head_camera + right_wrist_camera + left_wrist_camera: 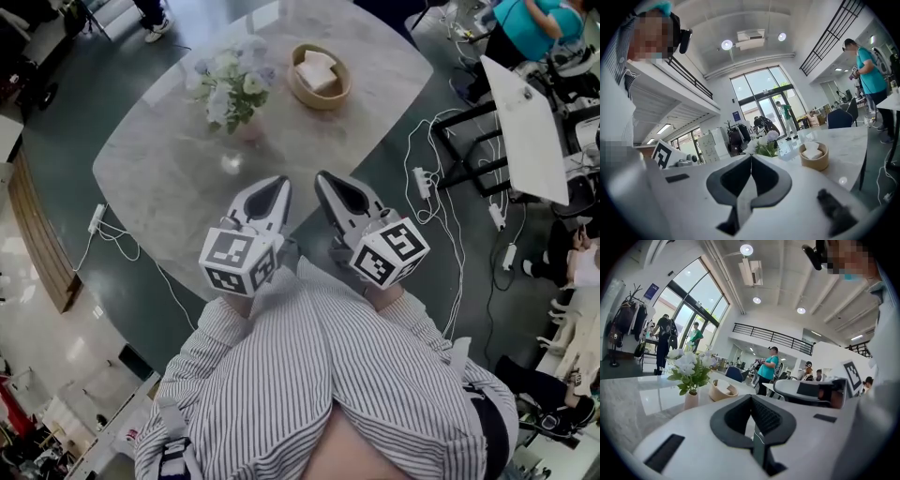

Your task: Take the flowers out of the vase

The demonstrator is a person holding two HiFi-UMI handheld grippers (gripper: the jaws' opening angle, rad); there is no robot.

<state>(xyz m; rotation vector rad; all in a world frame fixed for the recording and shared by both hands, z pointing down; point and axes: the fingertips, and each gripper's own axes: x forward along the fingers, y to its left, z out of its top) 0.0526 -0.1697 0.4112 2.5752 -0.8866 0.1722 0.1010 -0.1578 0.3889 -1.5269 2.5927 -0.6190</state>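
A bunch of white and pale purple flowers [230,82] stands in a small pink vase [249,128] on the far side of the round marble table [178,178]. The left gripper view shows the flowers [689,365] and the vase [691,400] ahead to the left, well beyond the jaws. In the right gripper view the flowers [762,144] peek out just above the jaw tips. My left gripper [272,185] and my right gripper [325,179] hover side by side over the table's near edge, both shut and empty, short of the vase.
A round wooden bowl [319,75] with white napkins sits right of the vase. A white power strip [424,182] and cables lie on the floor at the right, beside a white table [525,122]. People stand in the background.
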